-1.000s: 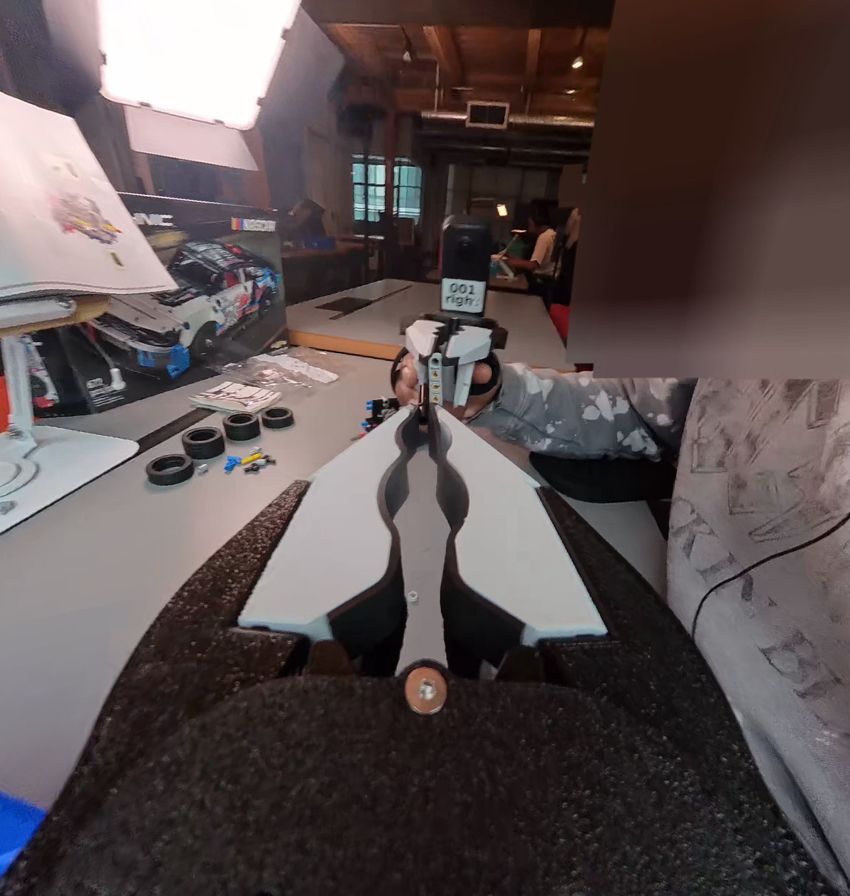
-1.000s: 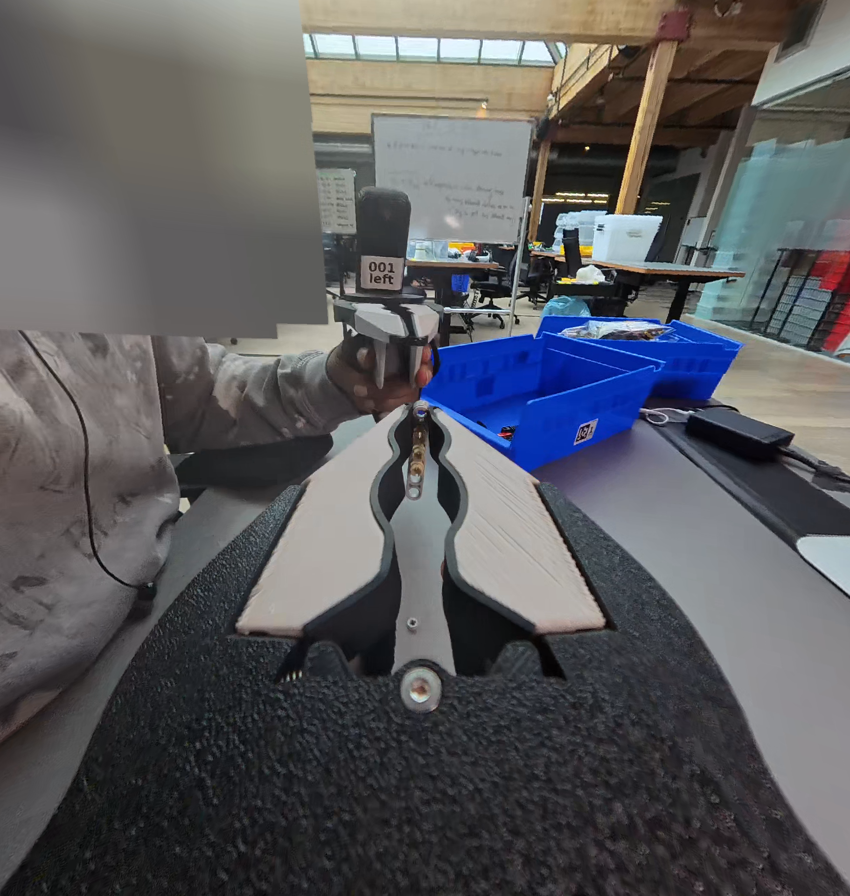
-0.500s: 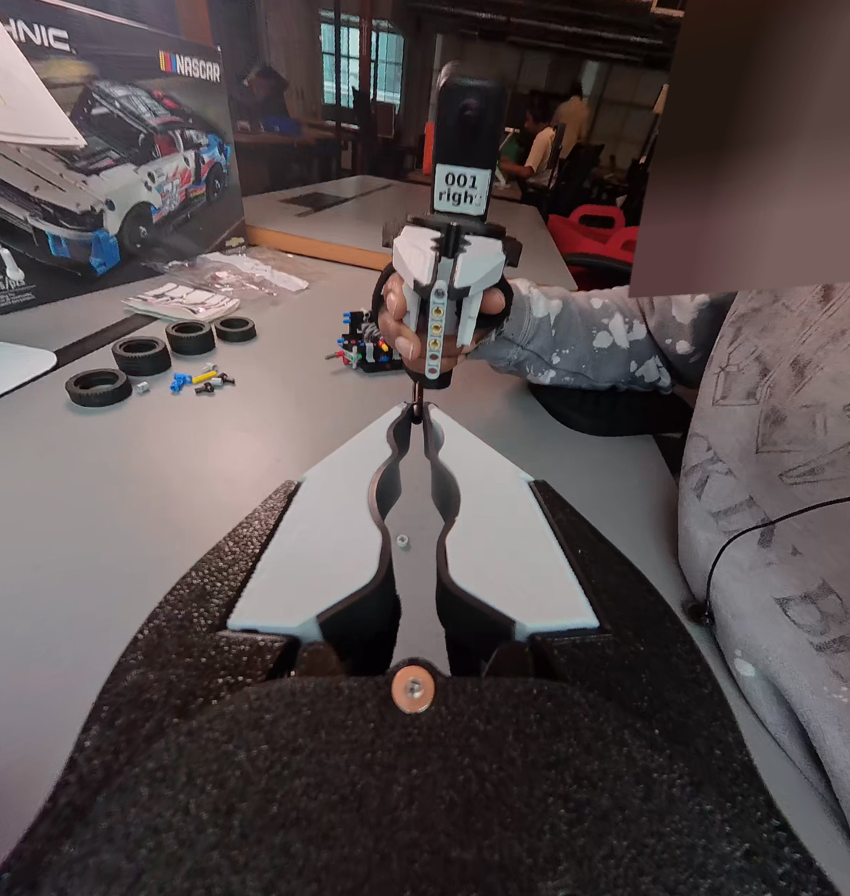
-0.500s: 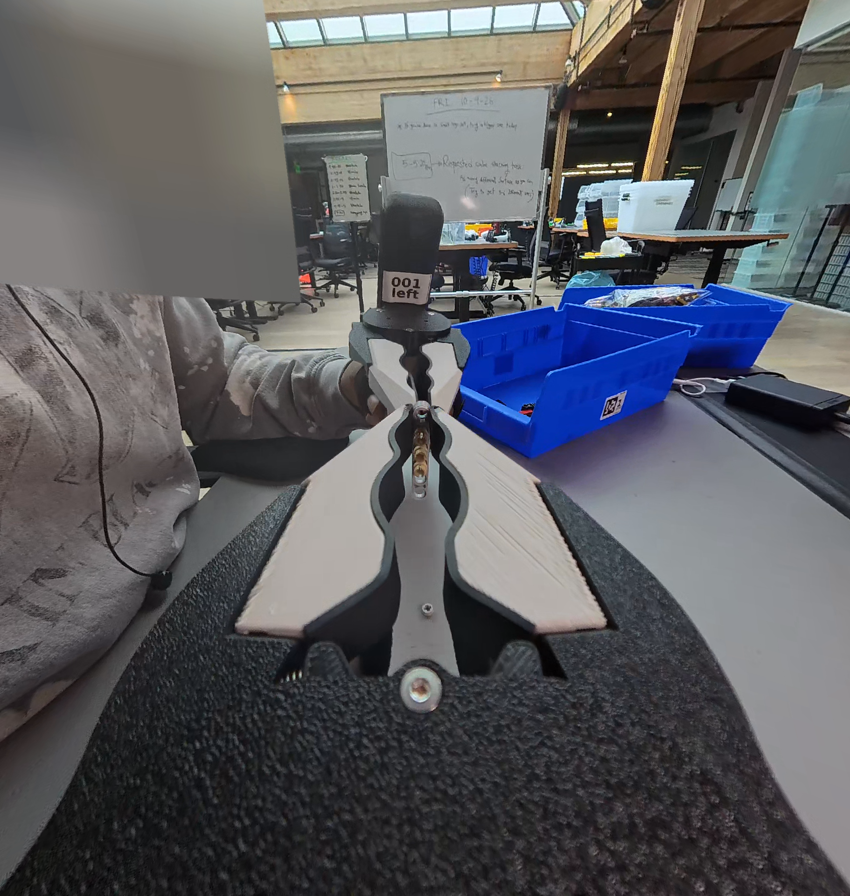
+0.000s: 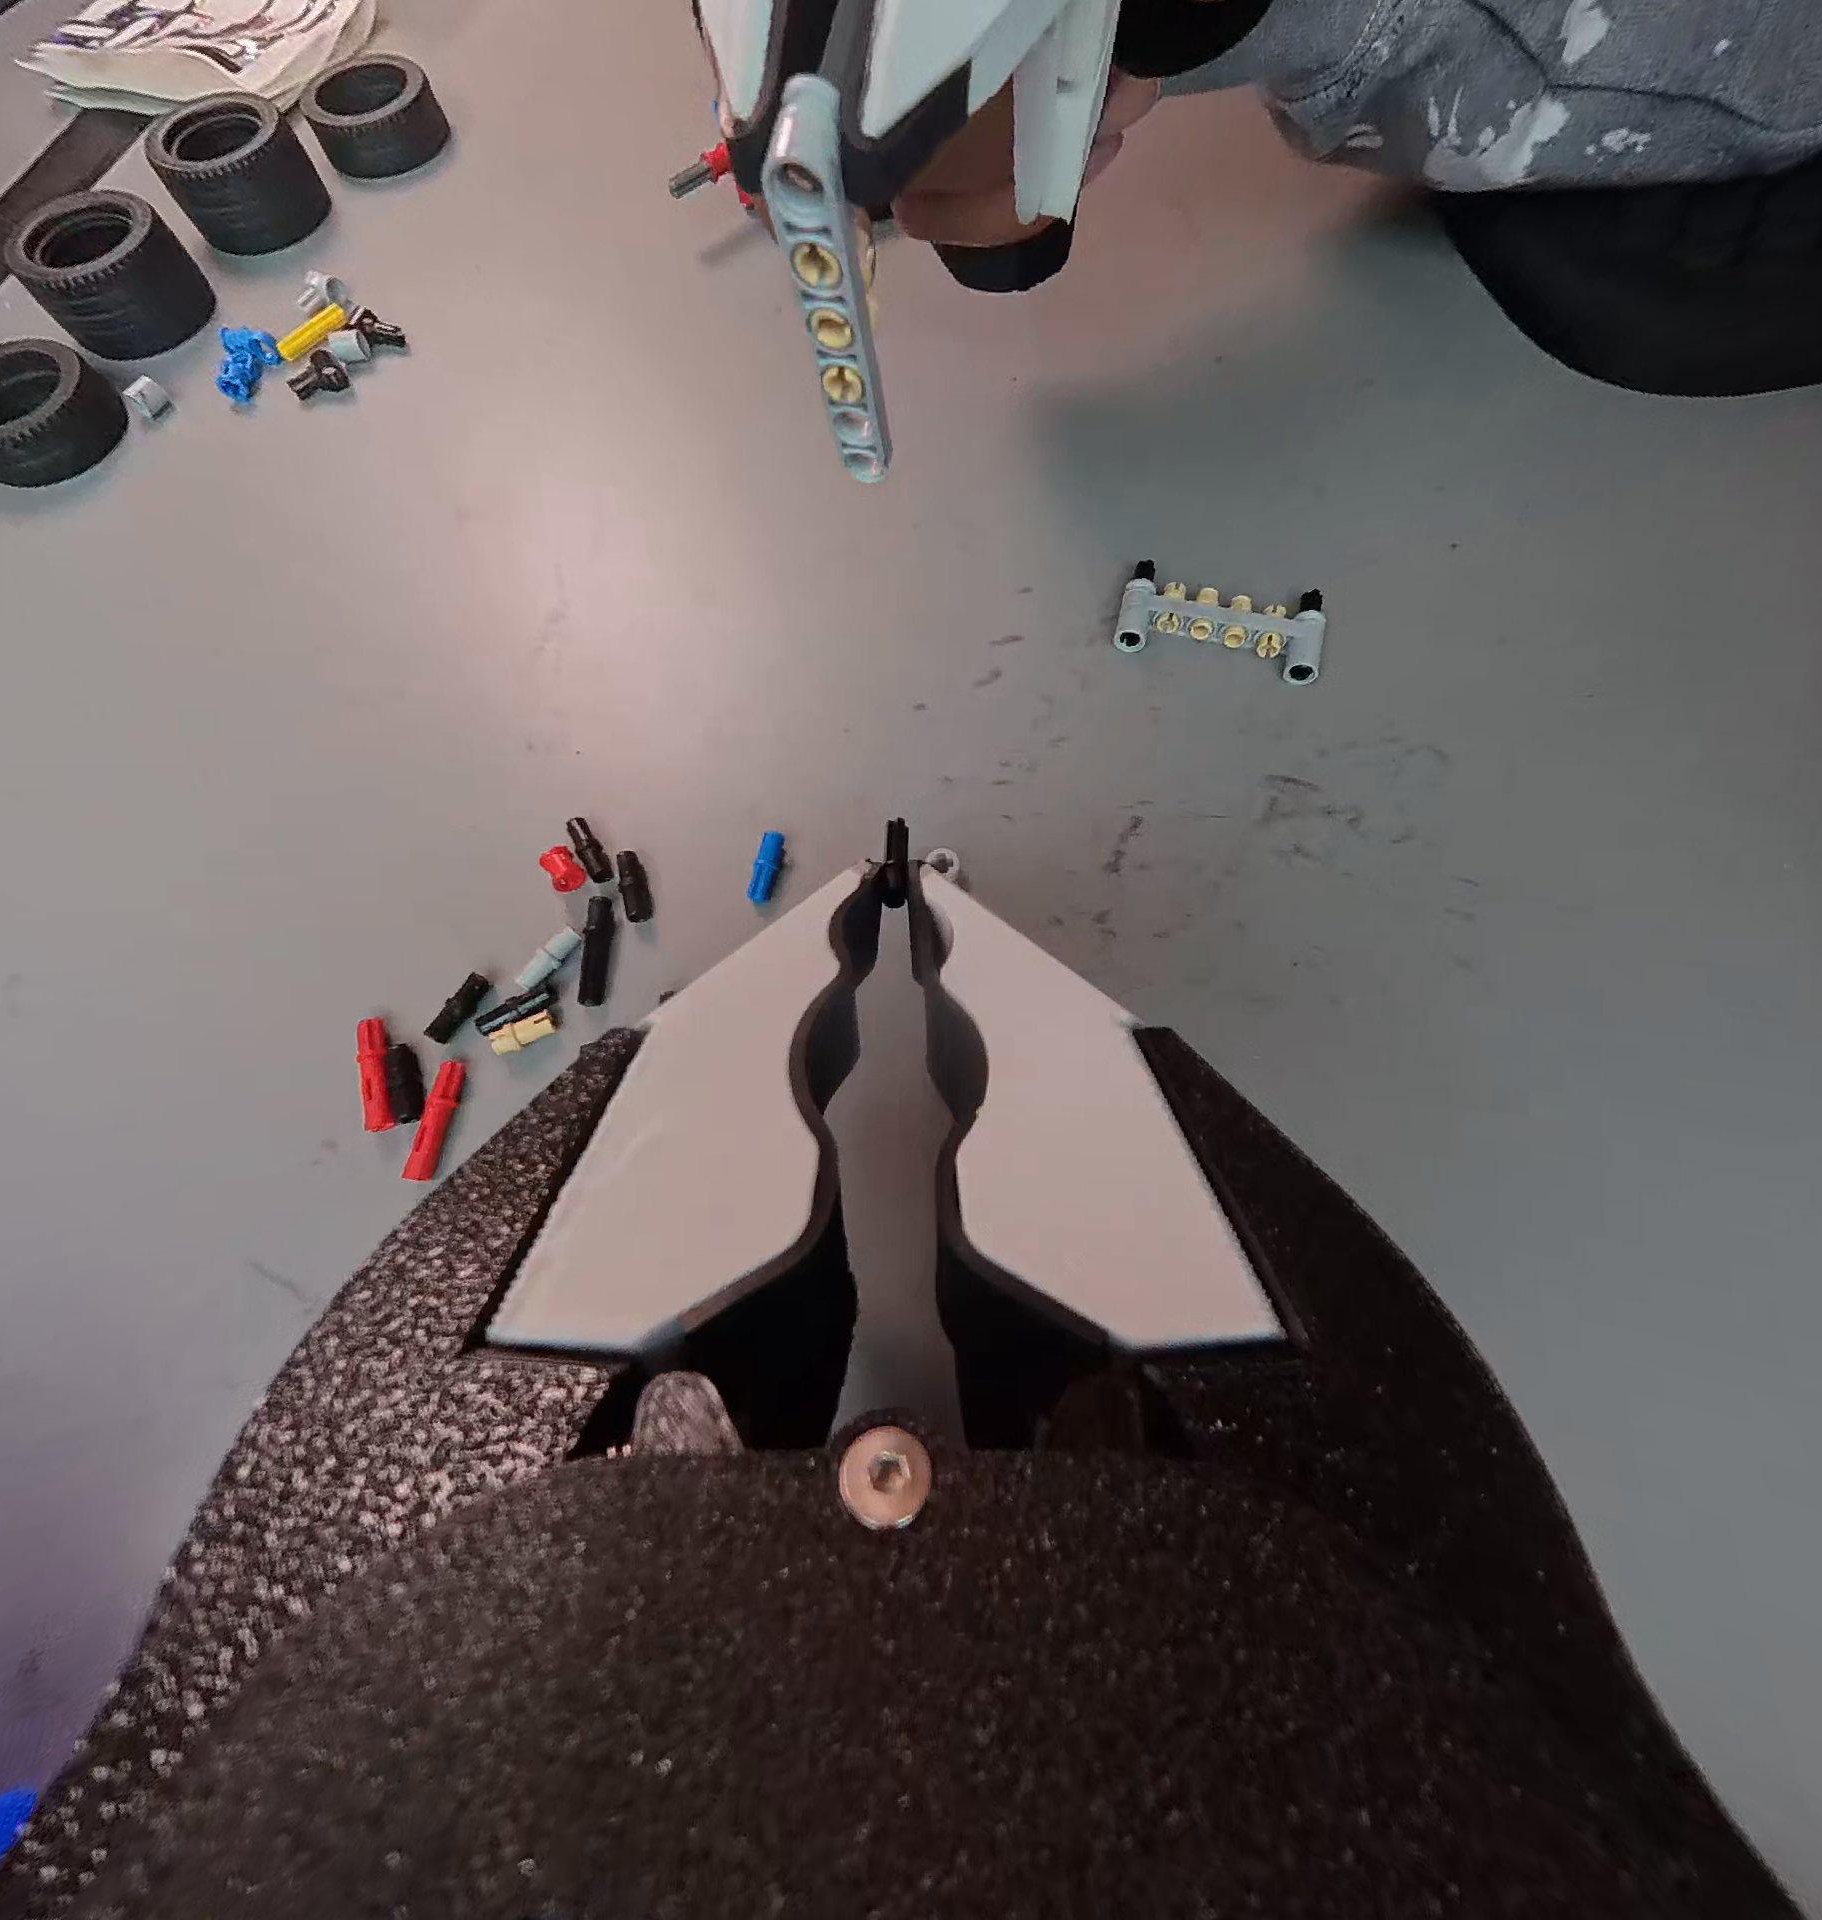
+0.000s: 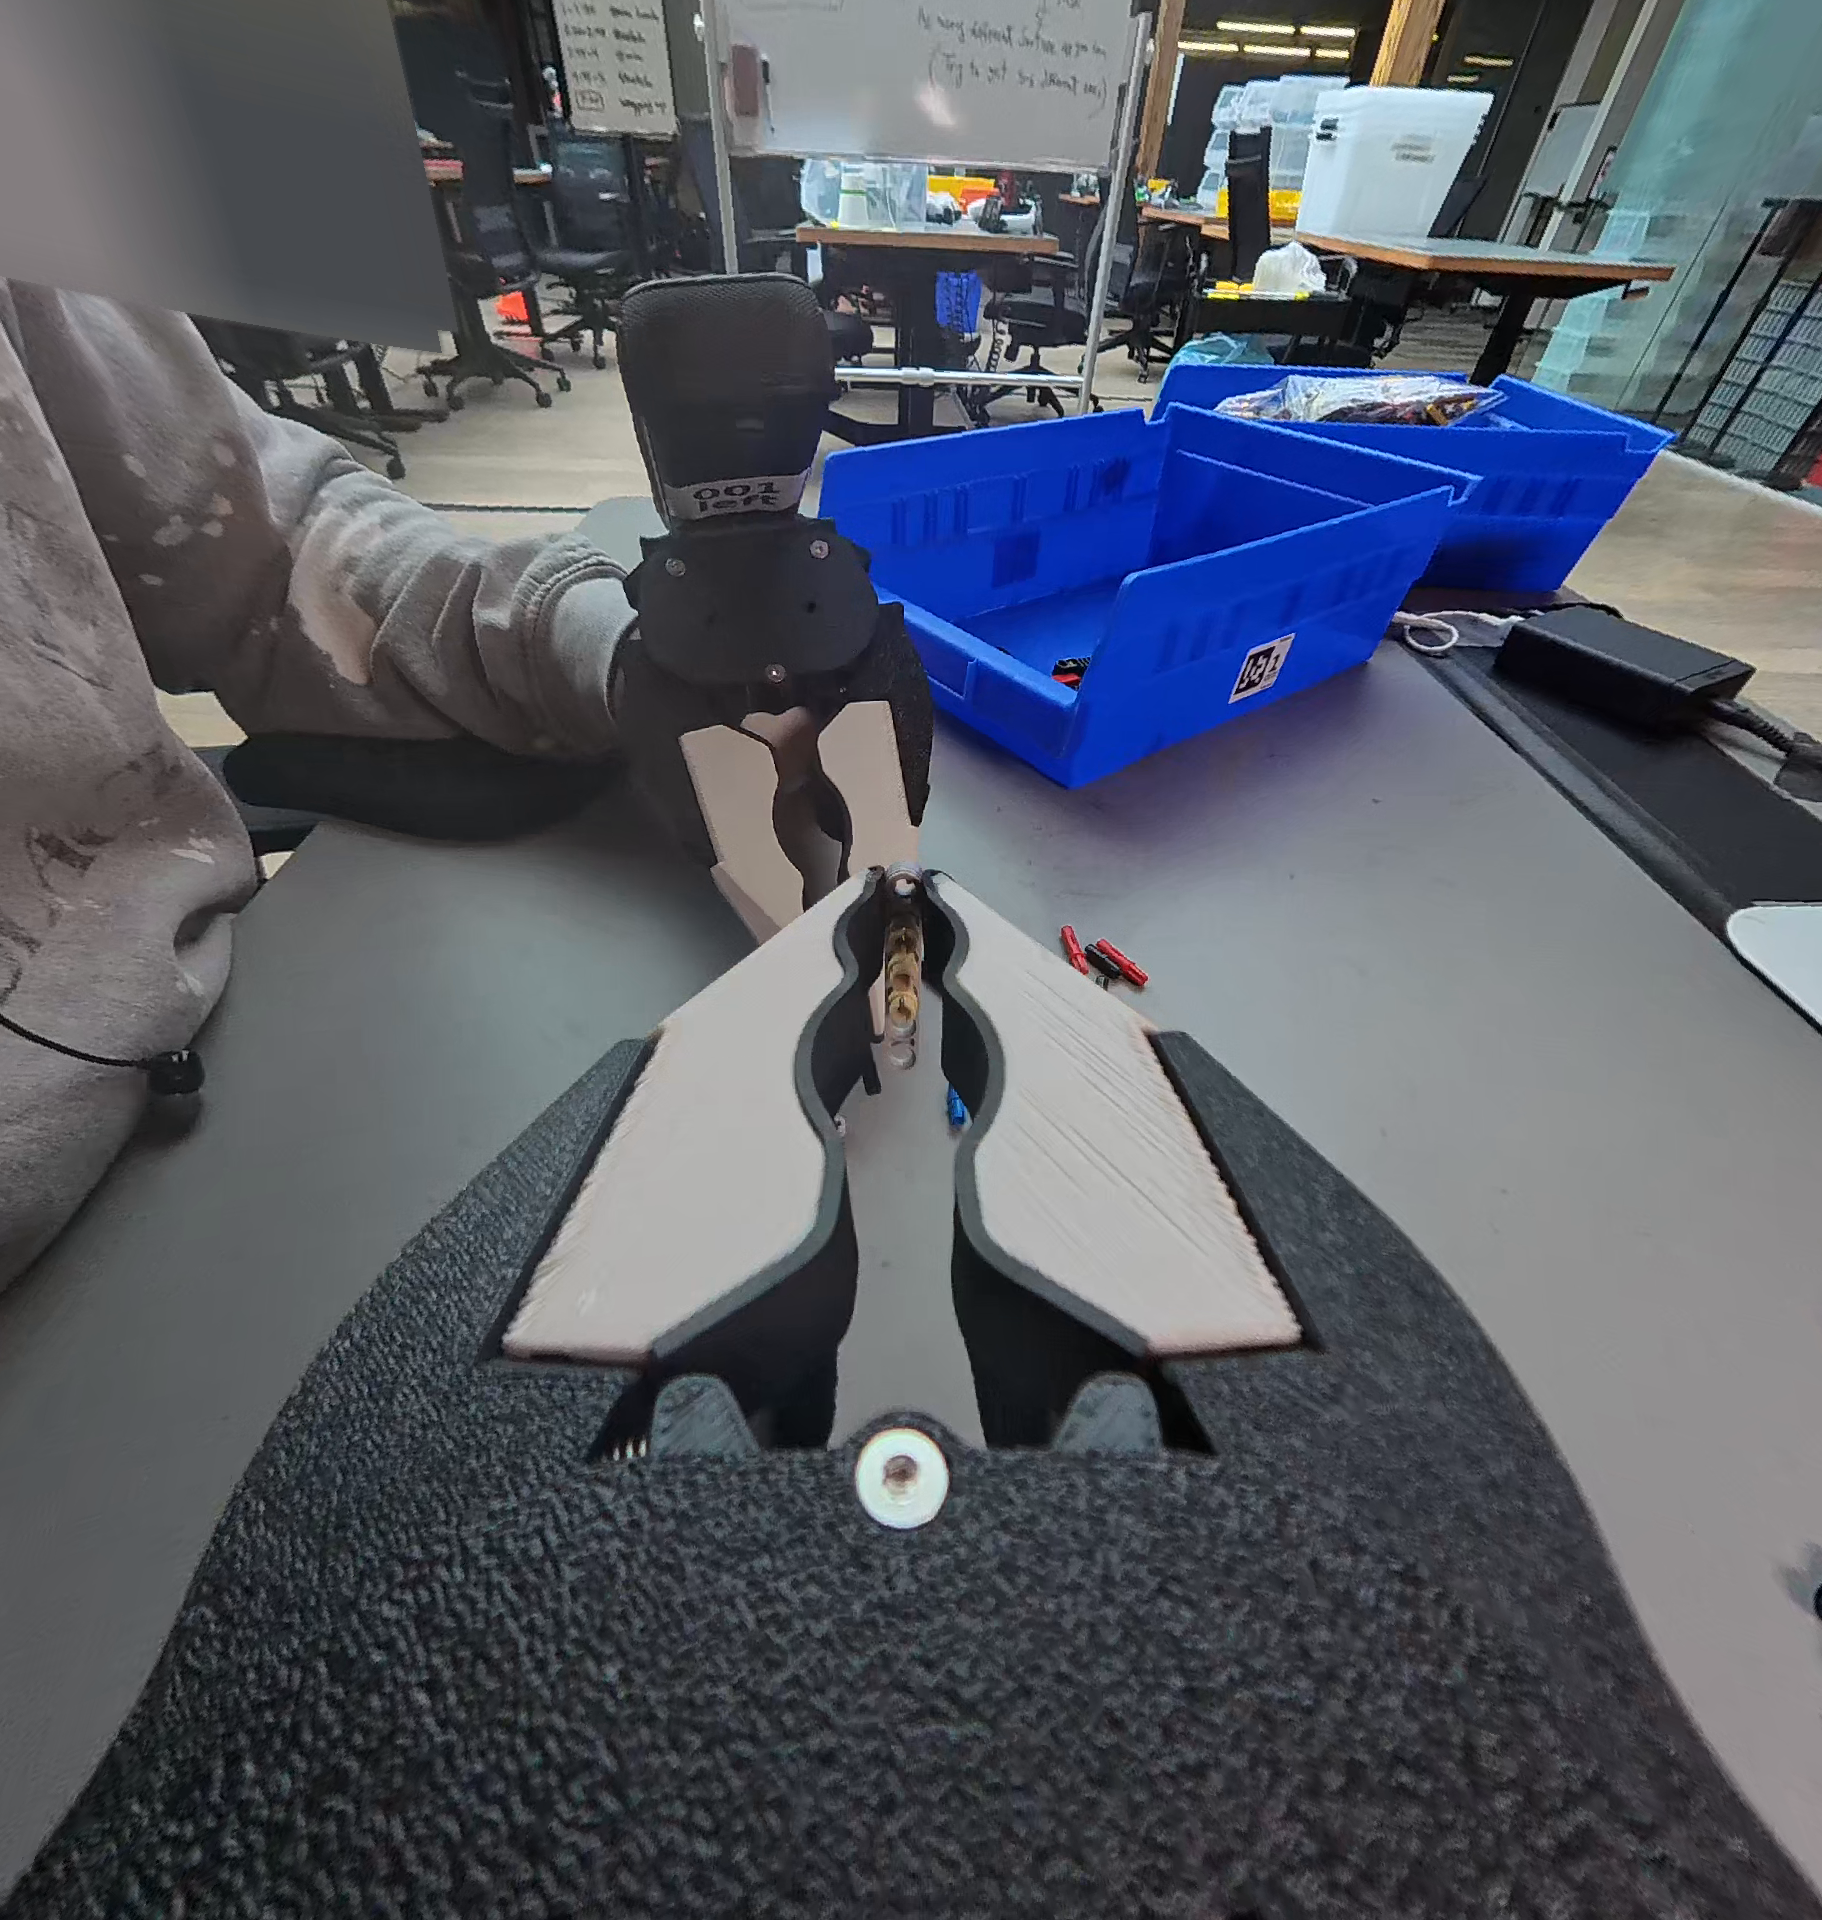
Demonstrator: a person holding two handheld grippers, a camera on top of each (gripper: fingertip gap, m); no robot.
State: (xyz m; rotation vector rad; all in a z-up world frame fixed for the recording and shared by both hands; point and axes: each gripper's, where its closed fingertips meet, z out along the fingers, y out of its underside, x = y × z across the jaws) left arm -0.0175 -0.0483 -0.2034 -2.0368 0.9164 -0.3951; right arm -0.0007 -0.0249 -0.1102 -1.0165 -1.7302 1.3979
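Jaws closed on black pin, beam.

Writing on: white label atop left tongs, whiteboard in bg, sticker on blue bin

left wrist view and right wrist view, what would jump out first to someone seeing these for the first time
Most striking is the long grey beam with tan pins, clamped in the right gripper and hanging tilted over the grey table. Just below it, the left gripper has its jaws shut on a small black pin, with loose red, black and blue pins scattered to its left. Two blue bins stand out behind in the right wrist view.
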